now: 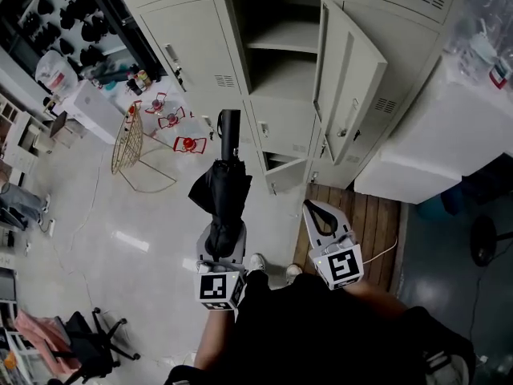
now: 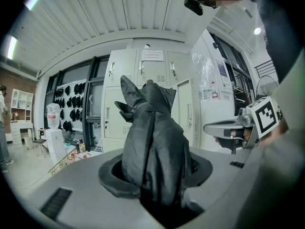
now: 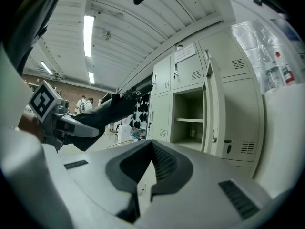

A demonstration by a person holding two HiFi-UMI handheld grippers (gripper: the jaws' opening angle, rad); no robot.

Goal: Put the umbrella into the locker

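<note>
A black folded umbrella sticks out ahead of my left gripper, which is shut on its lower part. Its handle end points toward the grey lockers. In the left gripper view the umbrella fills the space between the jaws. One locker compartment stands open with a shelf inside, its door swung out to the right. My right gripper hangs to the right of the umbrella, shut and holding nothing. From the right gripper view the open compartment lies straight ahead, with the umbrella off to the left.
A small lower locker door also hangs open. A wire basket and red items sit on the floor at left. A white counter and a wooden pallet are at right. An office chair stands behind at lower left.
</note>
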